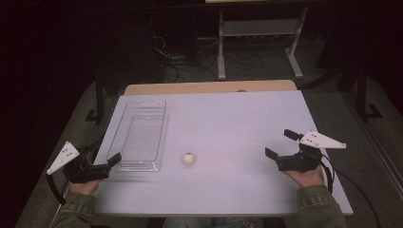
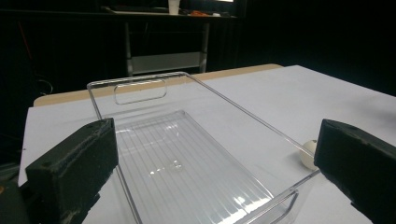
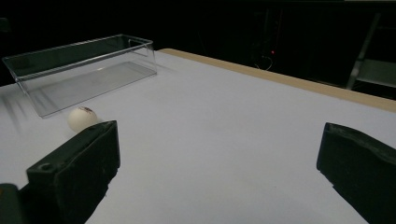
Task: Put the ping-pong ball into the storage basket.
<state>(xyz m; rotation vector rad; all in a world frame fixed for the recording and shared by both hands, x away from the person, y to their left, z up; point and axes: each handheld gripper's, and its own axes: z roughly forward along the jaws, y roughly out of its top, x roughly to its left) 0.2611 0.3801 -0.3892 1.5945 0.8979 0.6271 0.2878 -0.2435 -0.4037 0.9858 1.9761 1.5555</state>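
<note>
Left gripper [image 1: 110, 162]: fingers [image 2: 74, 163] standing wide, holding nothing.
Right gripper [image 1: 280, 145]: likewise standing empty.
Risk: ball [image 1: 188, 159] is sitting loose beside tray [image 1: 124, 142]; a nudge likely rolls it off the surface [image 1: 237, 123].

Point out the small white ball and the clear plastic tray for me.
small white ball [image 1: 188, 158], high view, its top.
clear plastic tray [image 2: 140, 82], left gripper view, far wall above its handle slot.

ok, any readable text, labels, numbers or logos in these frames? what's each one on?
None can be read.
White ball: a dark reddish mark on top, too small and blurred to read in the high view or the right gripper view.
Clear tray: moulded ridges, no lettering visible.
White table cover: no lettering visible.
</note>
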